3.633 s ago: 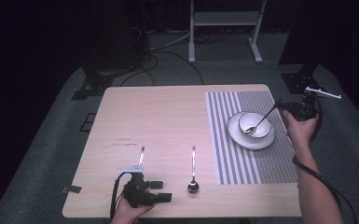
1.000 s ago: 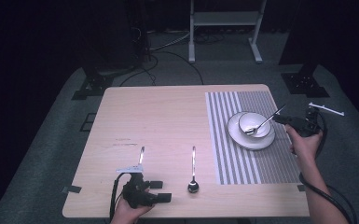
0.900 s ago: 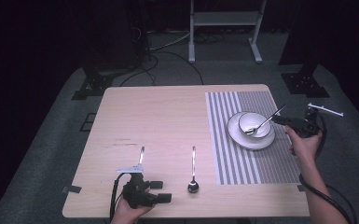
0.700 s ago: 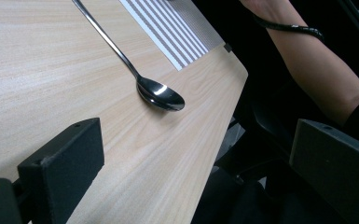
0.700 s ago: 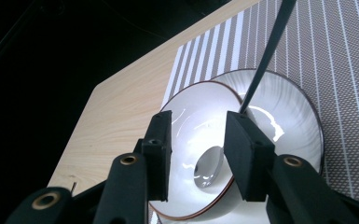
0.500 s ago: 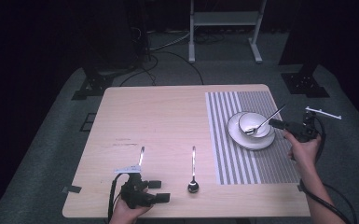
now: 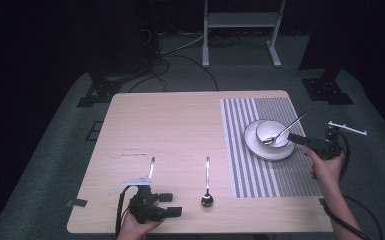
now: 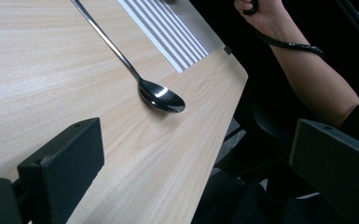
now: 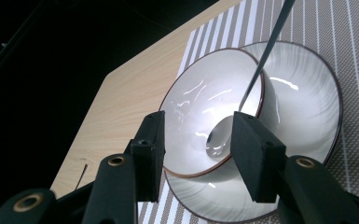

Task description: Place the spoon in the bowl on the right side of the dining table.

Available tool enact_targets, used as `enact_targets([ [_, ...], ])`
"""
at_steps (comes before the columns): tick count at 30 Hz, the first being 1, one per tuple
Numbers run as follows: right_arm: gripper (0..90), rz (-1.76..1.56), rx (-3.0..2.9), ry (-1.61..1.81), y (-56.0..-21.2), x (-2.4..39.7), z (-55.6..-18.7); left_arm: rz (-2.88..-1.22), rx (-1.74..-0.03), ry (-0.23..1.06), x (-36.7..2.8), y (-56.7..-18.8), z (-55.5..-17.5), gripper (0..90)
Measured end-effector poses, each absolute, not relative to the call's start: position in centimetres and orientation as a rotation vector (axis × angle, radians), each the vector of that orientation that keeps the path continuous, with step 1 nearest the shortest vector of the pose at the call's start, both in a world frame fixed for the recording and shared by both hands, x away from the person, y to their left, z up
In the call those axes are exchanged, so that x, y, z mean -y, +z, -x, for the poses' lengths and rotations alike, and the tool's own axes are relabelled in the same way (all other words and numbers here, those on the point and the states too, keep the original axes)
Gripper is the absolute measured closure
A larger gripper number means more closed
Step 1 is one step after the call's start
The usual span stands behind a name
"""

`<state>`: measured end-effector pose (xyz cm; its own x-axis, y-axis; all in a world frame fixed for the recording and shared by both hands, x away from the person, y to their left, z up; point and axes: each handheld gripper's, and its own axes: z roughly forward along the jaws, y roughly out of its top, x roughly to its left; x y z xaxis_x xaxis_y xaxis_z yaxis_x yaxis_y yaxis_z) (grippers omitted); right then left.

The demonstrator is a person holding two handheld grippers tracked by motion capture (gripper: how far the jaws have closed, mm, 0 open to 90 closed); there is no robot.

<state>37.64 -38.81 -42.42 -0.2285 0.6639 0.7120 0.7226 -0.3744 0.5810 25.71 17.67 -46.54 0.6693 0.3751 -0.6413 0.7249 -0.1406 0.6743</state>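
Observation:
A white bowl (image 7: 276,128) stands on a white plate (image 7: 266,153) on the striped placemat (image 7: 250,170). A metal spoon (image 7: 286,130) leans in the bowl, handle up to the right. My right gripper (image 7: 295,138) hovers just right of the plate; its jaws have just been opening and stand open, nothing pressed between them. In the right gripper view my right gripper (image 9: 198,130) frames the bowl (image 9: 200,102) and spoon (image 9: 265,51). My left gripper (image 7: 172,204) rests open at the front left edge. In the left gripper view my left gripper (image 8: 196,140) faces a second spoon (image 8: 161,98).
The second spoon (image 7: 207,185) lies on bare wood at front centre. Another slim metal utensil (image 7: 151,167) lies left of it, above my left gripper. A metal stand (image 7: 240,20) is on the floor behind the table. The right forearm (image 8: 307,70) hangs past the table's corner.
My right gripper has let go of the spoon's handle and drawn back to the right and nearer, leaving the spoon leaning in the bowl. My left gripper has stayed put.

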Motion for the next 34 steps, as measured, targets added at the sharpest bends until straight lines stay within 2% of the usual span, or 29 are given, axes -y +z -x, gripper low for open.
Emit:
enact_targets([
  [34,42.7,1.784,1.745,-1.734,-45.3,35.8,-31.8,-1.753,-0.880,-0.379,-17.7,-46.4,-25.7,1.5],
])
